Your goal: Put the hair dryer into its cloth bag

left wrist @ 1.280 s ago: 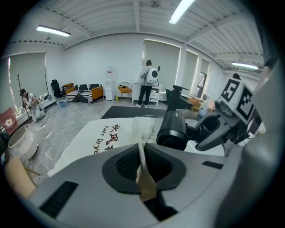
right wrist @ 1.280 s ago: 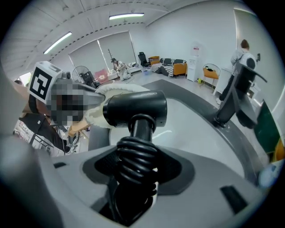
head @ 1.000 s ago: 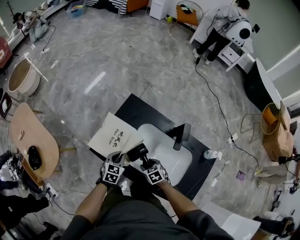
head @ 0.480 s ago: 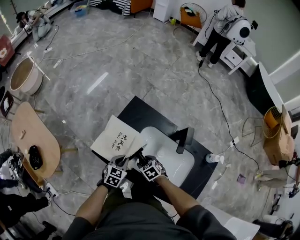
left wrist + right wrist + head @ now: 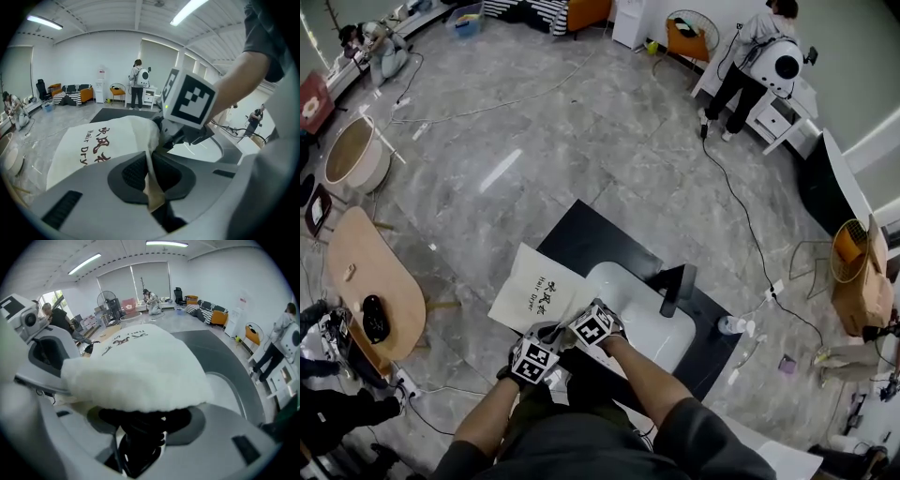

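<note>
Feeding hair dryer (image 5: 140, 446) into cloth bag (image 5: 534, 292) at tabletop's (image 5: 581, 234) left edge: left gripper (image 5: 151, 171) pinched on bag's mouth hem, right gripper (image 5: 143, 416) clamped around dryer, nose under cloth. Next likely: push deeper, then release.

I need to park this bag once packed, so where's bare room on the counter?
The black counter is bare at its far corner, beyond the cloth bag and white basin, and right of the faucet. The near edge is crowded: left gripper and right gripper, holding the hair dryer, meet at the bag's mouth.
</note>
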### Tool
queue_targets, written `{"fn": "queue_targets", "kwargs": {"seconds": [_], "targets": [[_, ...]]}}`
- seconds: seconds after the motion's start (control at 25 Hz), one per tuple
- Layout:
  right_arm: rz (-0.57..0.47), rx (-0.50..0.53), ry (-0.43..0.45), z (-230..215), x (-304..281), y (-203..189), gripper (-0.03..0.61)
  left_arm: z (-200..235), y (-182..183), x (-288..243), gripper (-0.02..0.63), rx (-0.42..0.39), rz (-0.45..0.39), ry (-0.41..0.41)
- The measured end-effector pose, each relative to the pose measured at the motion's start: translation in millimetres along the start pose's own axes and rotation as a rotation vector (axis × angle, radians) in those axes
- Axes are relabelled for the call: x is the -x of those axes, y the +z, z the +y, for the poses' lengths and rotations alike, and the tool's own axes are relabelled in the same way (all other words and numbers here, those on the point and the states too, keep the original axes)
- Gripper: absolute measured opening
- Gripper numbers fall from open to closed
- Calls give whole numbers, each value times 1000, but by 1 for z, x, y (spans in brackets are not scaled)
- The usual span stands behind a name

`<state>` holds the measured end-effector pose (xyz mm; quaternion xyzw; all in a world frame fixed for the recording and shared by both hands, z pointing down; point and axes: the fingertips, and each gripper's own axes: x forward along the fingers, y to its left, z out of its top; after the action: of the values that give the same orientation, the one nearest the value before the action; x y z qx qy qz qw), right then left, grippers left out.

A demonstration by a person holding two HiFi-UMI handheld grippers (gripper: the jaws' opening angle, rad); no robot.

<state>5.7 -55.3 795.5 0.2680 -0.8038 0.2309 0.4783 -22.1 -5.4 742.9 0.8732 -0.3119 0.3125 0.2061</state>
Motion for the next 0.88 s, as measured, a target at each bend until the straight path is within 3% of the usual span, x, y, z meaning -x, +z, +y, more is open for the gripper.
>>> {"fn": "queue_targets", "kwargs": {"seconds": [0.24, 0.88], "targets": [[-29, -5, 25, 3, -9, 11, 245, 9, -4, -1, 23, 28, 5, 2], [-115, -47, 83, 13, -13, -5, 250, 13, -12, -3, 23, 78, 19, 7]]}}
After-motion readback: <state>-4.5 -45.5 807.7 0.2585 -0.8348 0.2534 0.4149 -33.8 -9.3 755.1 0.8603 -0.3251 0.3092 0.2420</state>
